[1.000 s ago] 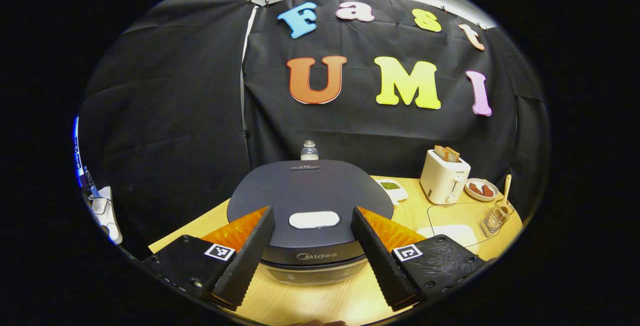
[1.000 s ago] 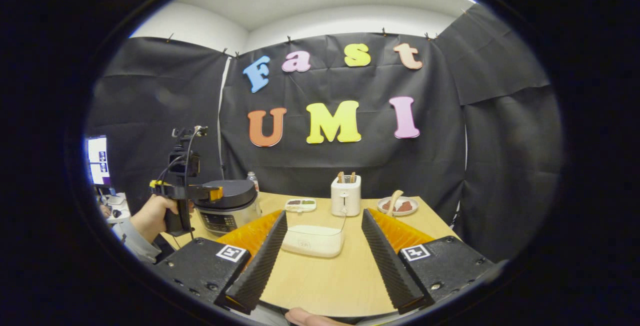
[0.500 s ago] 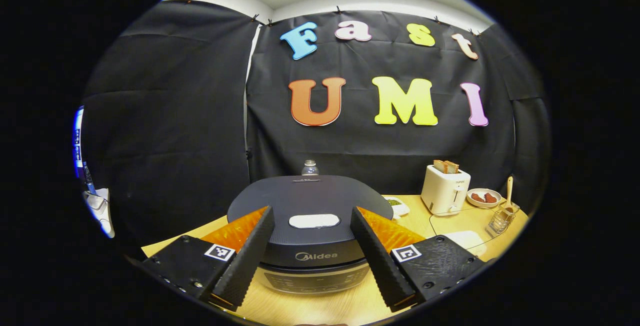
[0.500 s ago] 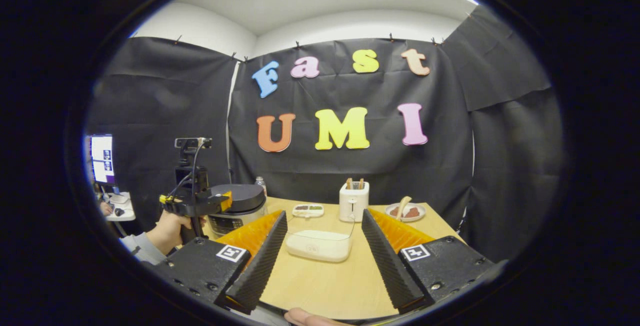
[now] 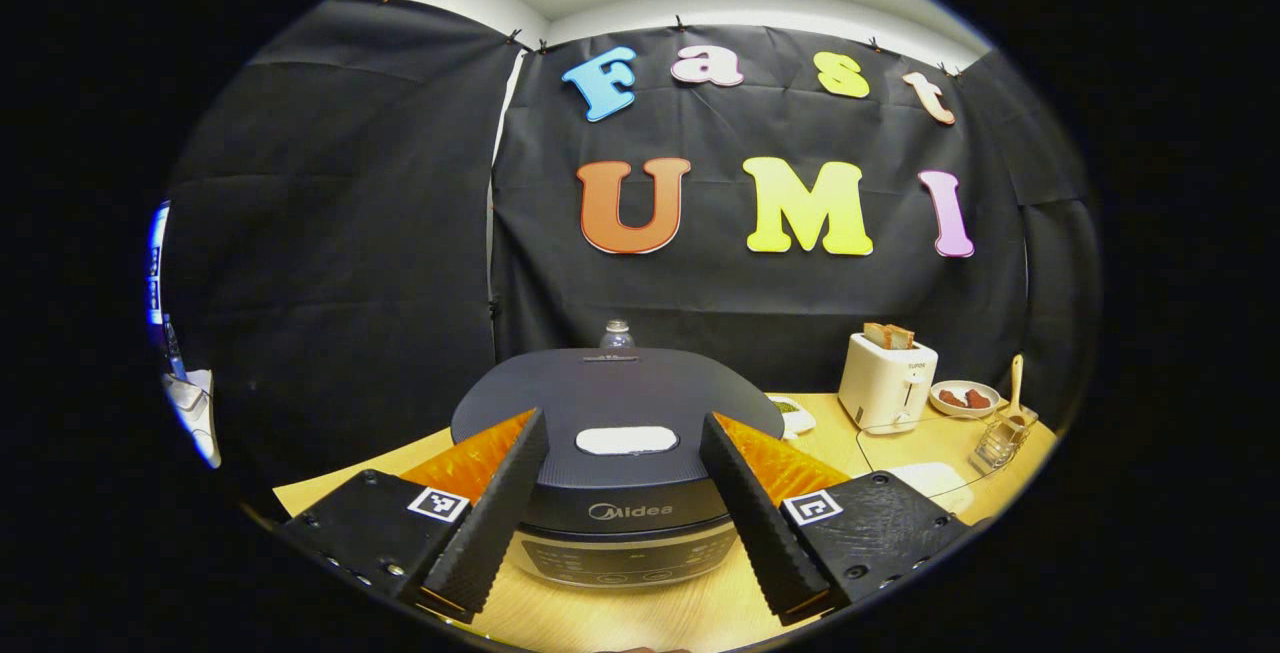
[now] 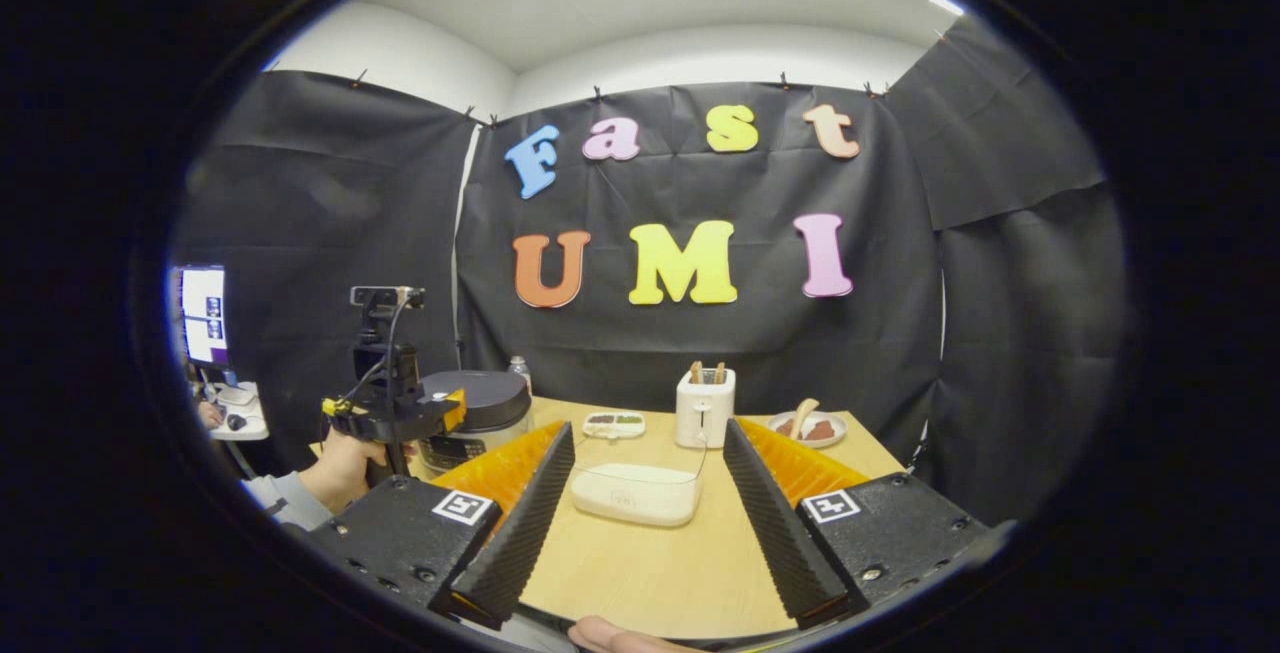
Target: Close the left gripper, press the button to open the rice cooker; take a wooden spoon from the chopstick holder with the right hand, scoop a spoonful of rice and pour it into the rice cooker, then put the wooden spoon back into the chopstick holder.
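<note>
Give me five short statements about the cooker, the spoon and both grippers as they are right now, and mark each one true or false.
1. The rice cooker has its lid down. True.
2. The left gripper is shut. False: its fingers stand wide apart, on either side of the pale button.
3. The wooden spoon stands in the chopstick holder. True.
4. The right gripper holds the spoon. False: it is open and holds nothing.
5. Bread sticks up from the toaster. True.

right claw (image 6: 640, 513) agape, empty | rice cooker (image 6: 475, 418) lid down
</note>
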The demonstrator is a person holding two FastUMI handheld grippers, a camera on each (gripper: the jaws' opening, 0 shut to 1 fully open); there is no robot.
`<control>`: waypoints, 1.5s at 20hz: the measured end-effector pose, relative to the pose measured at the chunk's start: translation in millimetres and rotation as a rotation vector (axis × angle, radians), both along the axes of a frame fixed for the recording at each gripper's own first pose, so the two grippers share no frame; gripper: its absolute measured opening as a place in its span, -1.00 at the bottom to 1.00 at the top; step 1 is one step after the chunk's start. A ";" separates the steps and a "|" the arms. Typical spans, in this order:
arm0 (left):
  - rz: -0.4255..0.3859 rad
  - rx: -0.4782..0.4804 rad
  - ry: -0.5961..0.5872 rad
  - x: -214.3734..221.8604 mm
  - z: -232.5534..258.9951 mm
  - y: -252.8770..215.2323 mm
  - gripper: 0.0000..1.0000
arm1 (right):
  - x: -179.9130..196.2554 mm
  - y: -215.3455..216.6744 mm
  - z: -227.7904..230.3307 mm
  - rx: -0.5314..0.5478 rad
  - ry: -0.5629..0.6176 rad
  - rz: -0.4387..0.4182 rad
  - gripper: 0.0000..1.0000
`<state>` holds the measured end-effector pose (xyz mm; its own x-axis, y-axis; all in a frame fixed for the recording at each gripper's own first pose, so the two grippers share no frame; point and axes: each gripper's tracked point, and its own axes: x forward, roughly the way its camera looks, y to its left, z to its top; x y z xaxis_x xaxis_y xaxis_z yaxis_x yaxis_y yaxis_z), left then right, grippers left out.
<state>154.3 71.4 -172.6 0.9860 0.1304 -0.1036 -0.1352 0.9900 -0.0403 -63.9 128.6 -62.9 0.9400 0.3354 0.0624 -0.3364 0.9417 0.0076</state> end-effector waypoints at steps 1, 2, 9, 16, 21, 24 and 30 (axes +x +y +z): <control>-0.004 0.000 0.003 0.7 -0.7 -1.6 0.99 | -2.1 -1.7 2.1 0.000 -0.005 -0.004 0.94; -0.003 -0.003 -0.001 -1.0 1.1 -0.9 0.98 | -2.8 -2.2 3.7 0.003 -0.009 -0.006 0.94; 0.014 0.040 0.024 -9.0 14.5 -2.1 0.93 | -3.5 -18.3 12.5 0.026 -0.013 -0.037 0.86; -0.031 0.050 -0.005 -52.6 67.0 -21.3 0.91 | 4.3 -36.7 16.9 0.028 -0.014 -0.097 0.86; -0.076 0.054 -0.046 -91.6 103.2 -35.2 0.91 | 7.6 -43.0 16.8 0.021 -0.009 -0.126 0.94; -0.106 0.022 -0.056 -111.4 113.7 -44.0 0.90 | 10.5 -49.8 18.6 0.010 -0.001 -0.145 0.94; -0.165 -0.004 -0.104 -151.1 133.1 -53.7 0.91 | 13.1 -82.6 33.8 0.017 -0.021 -0.238 0.90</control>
<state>3.3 17.6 -39.5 0.9994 -0.0343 -0.0004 0.0342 0.9982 -0.0496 -50.8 46.0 -29.2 0.9909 0.1034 0.0862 -0.1055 0.9942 0.0194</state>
